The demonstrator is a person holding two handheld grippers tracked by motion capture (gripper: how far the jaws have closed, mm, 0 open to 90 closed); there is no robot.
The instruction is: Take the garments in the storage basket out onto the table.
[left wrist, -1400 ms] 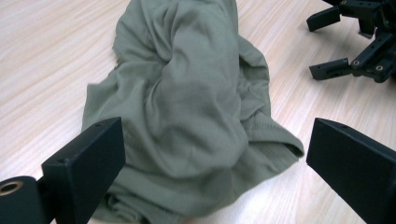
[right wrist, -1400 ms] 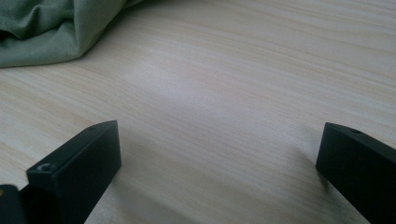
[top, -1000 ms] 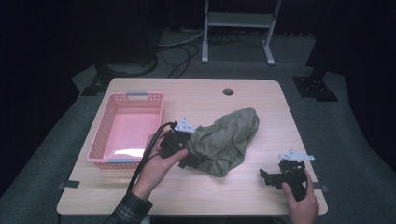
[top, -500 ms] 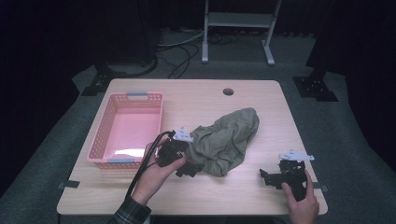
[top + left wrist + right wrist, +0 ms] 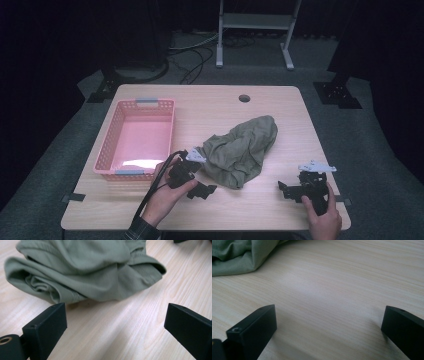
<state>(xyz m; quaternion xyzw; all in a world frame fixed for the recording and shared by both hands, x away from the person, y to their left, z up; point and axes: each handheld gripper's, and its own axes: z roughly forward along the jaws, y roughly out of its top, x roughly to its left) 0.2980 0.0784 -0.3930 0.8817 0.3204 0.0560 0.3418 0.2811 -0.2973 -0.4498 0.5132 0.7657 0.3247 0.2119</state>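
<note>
While the pink basket (image 5: 136,140) sits at the table's (image 5: 280,107) left side, the left gripper (image 5: 200,189) lies low just in front of the crumpled olive cloth (image 5: 240,150), its jaws spread wide and holding nothing; the left gripper view shows the cloth's folded edge (a thick roll of fabric) just beyond the jaw tips, not between them. Farther right, well apart from the cloth, the right gripper (image 5: 286,189) rests near the table's front edge, jaws likewise wide apart over bare wood.
</note>
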